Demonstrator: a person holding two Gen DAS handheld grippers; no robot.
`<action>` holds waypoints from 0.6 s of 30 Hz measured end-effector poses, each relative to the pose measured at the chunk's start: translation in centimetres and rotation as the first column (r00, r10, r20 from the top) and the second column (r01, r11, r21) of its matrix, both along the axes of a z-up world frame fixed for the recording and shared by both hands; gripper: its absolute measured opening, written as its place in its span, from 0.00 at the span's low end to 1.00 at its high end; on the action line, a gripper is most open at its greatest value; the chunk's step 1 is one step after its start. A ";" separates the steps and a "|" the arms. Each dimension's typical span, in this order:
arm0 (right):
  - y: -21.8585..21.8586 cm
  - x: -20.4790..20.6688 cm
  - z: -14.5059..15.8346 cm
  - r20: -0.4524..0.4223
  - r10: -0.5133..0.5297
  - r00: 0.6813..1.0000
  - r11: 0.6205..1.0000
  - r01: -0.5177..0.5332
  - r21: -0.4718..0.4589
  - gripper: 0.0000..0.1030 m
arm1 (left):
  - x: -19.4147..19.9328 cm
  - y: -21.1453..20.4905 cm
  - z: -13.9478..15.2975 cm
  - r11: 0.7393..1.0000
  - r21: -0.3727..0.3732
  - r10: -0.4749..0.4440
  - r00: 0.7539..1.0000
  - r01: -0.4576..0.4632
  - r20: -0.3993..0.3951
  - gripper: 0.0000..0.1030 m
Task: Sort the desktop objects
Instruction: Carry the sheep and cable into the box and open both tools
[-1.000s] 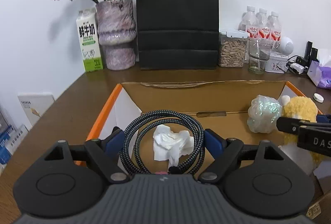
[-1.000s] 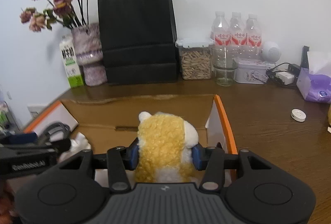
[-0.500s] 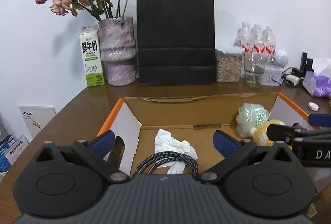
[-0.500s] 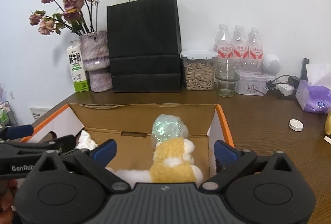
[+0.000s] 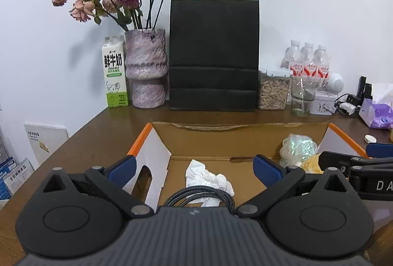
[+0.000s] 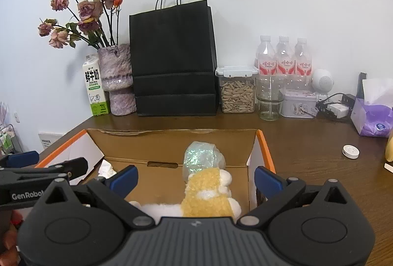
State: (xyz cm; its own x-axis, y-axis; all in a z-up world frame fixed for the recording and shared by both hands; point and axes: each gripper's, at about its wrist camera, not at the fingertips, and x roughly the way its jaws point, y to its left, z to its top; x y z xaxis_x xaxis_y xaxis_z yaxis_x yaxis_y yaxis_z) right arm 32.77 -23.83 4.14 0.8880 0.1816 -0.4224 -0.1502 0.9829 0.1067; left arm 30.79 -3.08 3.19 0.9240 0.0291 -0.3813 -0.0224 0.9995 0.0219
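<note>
An open cardboard box [image 5: 221, 140] with orange edges sits on the brown desk; it also shows in the right wrist view [image 6: 172, 145]. Inside lie a coiled braided cable [image 5: 199, 196], a crumpled white tissue [image 5: 208, 178], a shiny wrapped bundle [image 6: 200, 157] and a yellow-and-white plush toy [image 6: 208, 192]. My left gripper [image 5: 195, 169] is open and empty above the cable. My right gripper [image 6: 195, 178] is open and empty above the plush toy. The bundle [image 5: 298, 146] and a bit of the plush [image 5: 310, 165] also show in the left wrist view.
Along the wall stand a milk carton [image 5: 115, 73], a vase of dried roses [image 5: 146, 69], a black paper bag [image 5: 213, 54], a seed container [image 6: 237, 90], a glass jar [image 6: 269, 98], water bottles [image 6: 283, 55], a tin [image 6: 298, 106] and a tissue pack [image 6: 373, 118]. A small white cap [image 6: 350, 151] lies right of the box.
Both grippers opened and rose back. The left let the coiled cable go into the box; the right let the plush toy go, and it lies in the box.
</note>
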 end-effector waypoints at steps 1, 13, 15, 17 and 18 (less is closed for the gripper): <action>0.0 -0.1 0.2 0.007 0.003 1.000 1.000 -0.003 0.001 0.98 | -0.1 0.0 0.2 1.000 0.000 -0.002 1.000 0.002 0.009 1.00; 1.2 -4.6 5.1 0.123 0.063 0.990 0.998 -0.059 -0.038 0.99 | -3.7 0.7 4.5 1.000 -0.018 -0.023 0.995 0.025 0.094 1.00; 1.2 -5.8 5.9 0.138 0.071 0.988 0.997 -0.066 -0.038 0.99 | -4.8 1.0 5.2 0.999 -0.027 -0.032 0.994 0.035 0.102 1.00; 1.2 -7.2 6.6 0.154 0.078 0.985 0.997 -0.073 -0.040 0.99 | -6.1 1.4 5.9 0.998 -0.038 -0.039 0.993 0.043 0.111 1.00; 1.2 -7.9 7.0 0.161 0.081 0.984 0.996 -0.075 -0.042 0.99 | -6.8 1.6 6.1 0.998 -0.040 -0.042 0.992 0.047 0.117 1.00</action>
State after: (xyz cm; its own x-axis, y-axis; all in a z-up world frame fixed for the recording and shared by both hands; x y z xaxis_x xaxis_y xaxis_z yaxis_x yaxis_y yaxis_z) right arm 24.83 -22.63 11.10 0.9291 0.2401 -0.2812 -0.2387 0.9703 0.0399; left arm 23.97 -1.45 9.31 0.9622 -0.0267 -0.2712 0.0219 0.9995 -0.0208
